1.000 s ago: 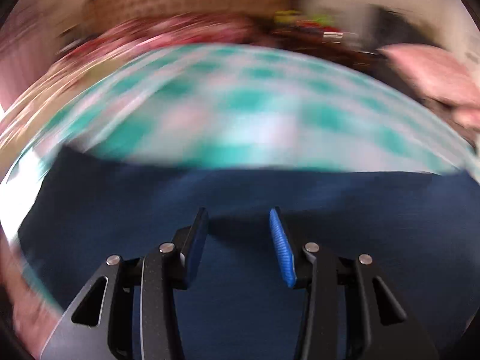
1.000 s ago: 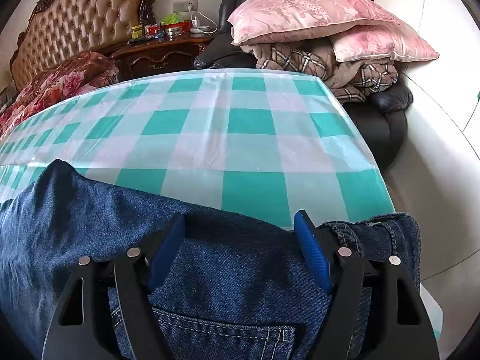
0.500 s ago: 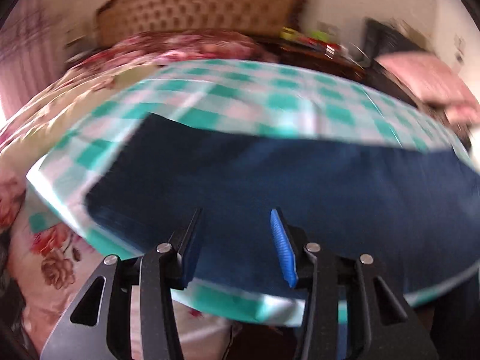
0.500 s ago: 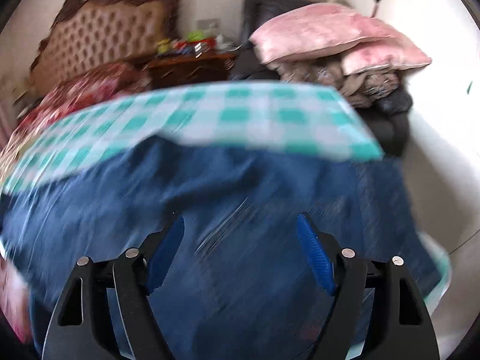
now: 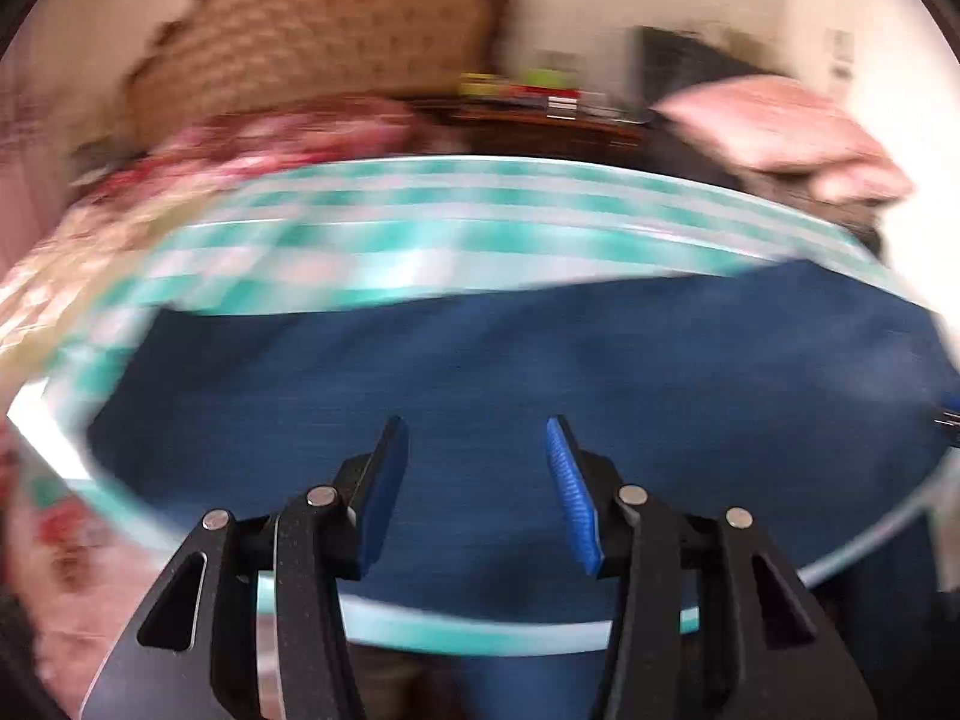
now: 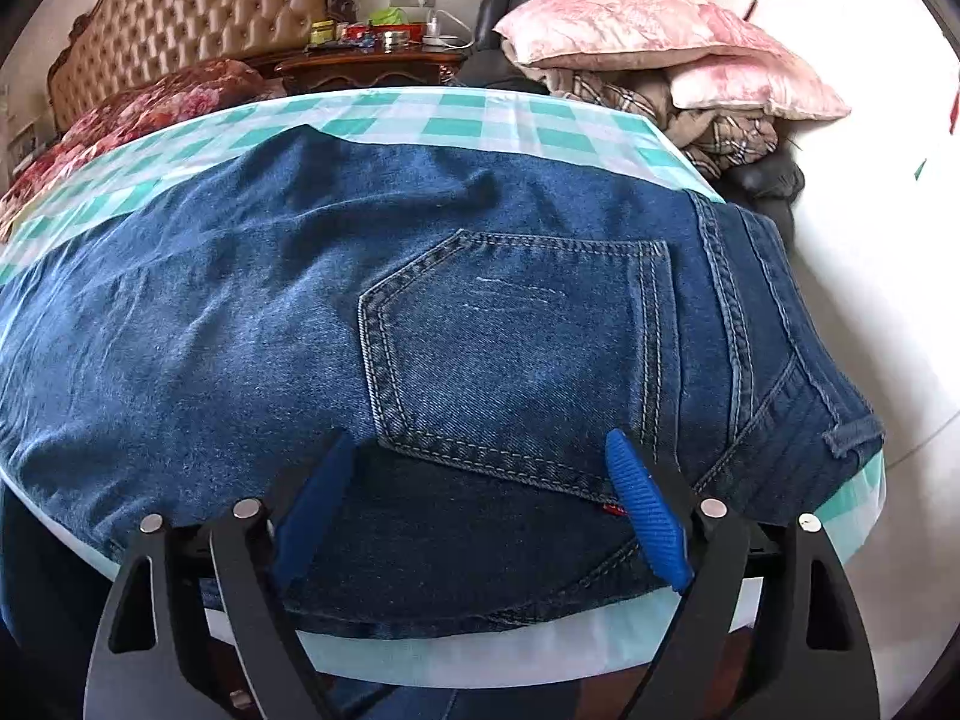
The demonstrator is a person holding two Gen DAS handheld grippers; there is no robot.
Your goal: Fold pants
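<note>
1. Right wrist view: the jeans (image 6: 456, 324) lie flat across the checked cloth (image 6: 456, 114) covering the surface, with the back pocket (image 6: 516, 354) up and the waistband (image 6: 780, 330) toward 3 o'clock, near the surface's edge.
2. The right claw (image 6: 480, 510) hovers over the near hem of the seat at 6 o'clock. Its jaws have just been opening and now stand wide, with denim below them but nothing pinched.
3. Left wrist view is blurred. The left claw (image 5: 477, 480) stands about half open above the leg part of the jeans (image 5: 540, 372), holding nothing.
4. Handling, as a judgement: denim is heavy for cloth, thick and fairly stiff, so it should hold a crease and slide little on the cloth. It is not fragile. Stacked layers at seams and waistband are bulky and need a wide jaw.
5. Where to grip: the waistband corner at 3 o'clock for the right claw, and the leg hem toward 9 o'clock for the left, pinching both layers together so that the fold lifts evenly.
6. Some fabric hangs over the near edge at 6 o'clock, and its weight may drag the jeans.
</note>
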